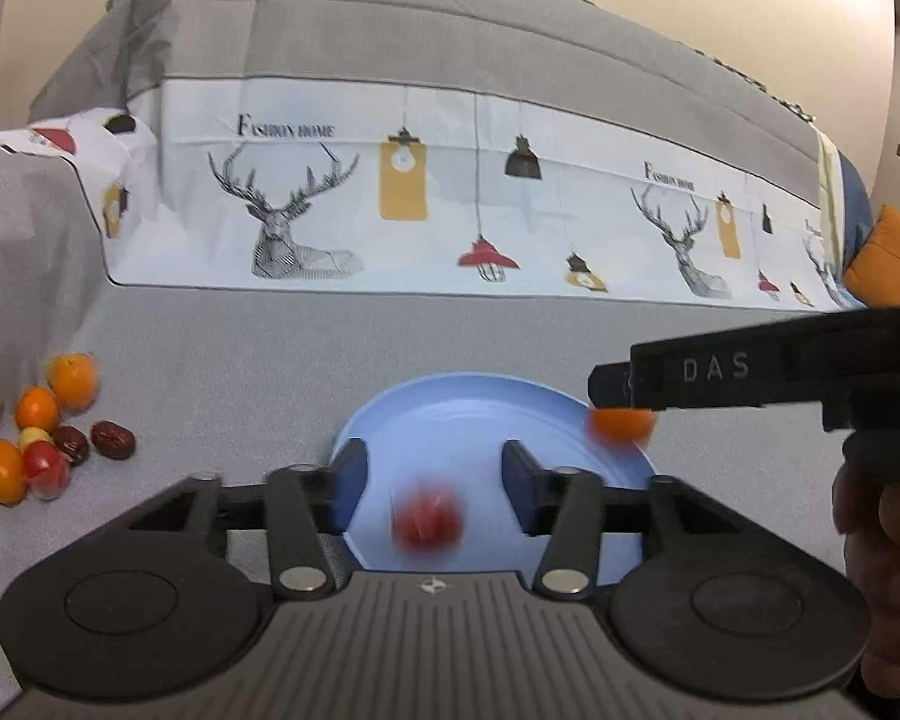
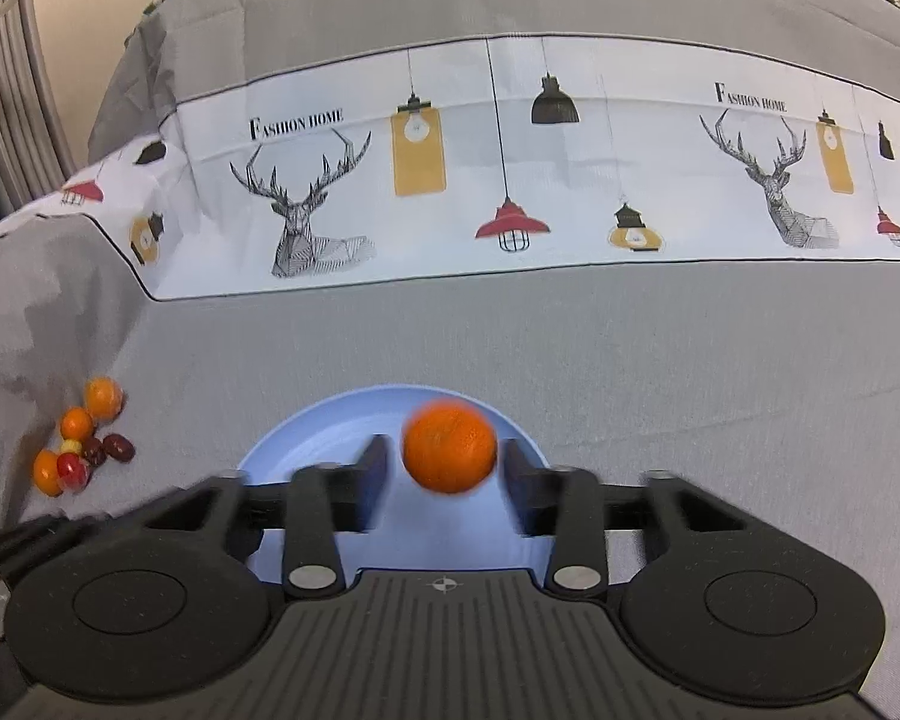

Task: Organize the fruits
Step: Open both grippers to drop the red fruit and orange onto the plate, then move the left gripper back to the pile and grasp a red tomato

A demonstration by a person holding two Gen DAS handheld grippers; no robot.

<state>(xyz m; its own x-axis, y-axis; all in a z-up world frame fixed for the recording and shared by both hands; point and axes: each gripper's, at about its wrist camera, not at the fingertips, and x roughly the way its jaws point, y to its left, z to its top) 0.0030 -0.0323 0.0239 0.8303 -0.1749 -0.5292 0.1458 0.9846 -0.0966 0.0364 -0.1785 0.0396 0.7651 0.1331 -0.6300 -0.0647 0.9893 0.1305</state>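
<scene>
Blue plate on grey-covered bed: tomato released between parted left claw, tangerine between parted right claw; fruit pile at left edge left unsorted.

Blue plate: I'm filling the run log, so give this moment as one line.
left gripper open, blurred red fruit between | right gripper open, orange between | both over blue plate | fruit pile waiting
</scene>
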